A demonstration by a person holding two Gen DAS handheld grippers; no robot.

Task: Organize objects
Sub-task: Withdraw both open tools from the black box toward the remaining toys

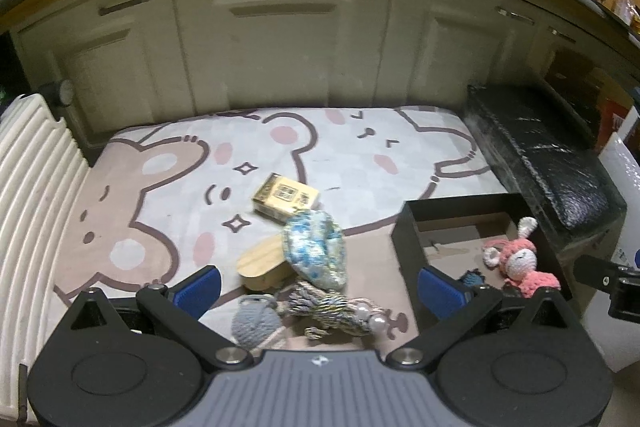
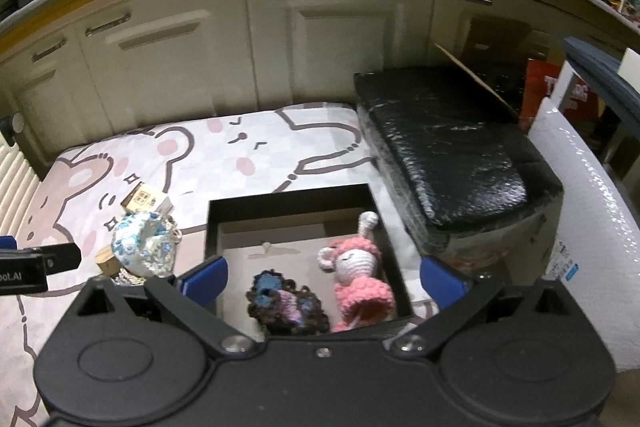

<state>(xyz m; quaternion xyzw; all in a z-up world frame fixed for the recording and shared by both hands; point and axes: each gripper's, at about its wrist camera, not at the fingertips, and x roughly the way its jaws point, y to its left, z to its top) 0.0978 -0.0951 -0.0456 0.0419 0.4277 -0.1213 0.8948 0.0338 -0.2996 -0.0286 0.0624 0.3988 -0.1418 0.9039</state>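
Both my jaws spread, empty: left gripper [image 1: 318, 289], right gripper [image 2: 322, 281] | box [image 2: 288, 202] on mat [image 1: 160, 195] holds bunny [image 2: 356, 267], dark crochet [image 2: 286, 305] | pouch [image 1: 316, 247], carton [image 1: 286, 197], tassel [image 1: 332, 311] left outside

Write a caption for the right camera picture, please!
Open right gripper above black box holding pink crochet bunny and dark crochet toy.

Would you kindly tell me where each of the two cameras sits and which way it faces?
Left wrist: on the left tongs, open, low over the cartoon mat, facing the floral pouch and cabinets; its blue pads show.
Right wrist: on the right tongs, open, above the black box, facing the pink crochet bunny inside.
Shared: pouch, box, bunny, yellow carton, and each view catches the other tongs at its edge.
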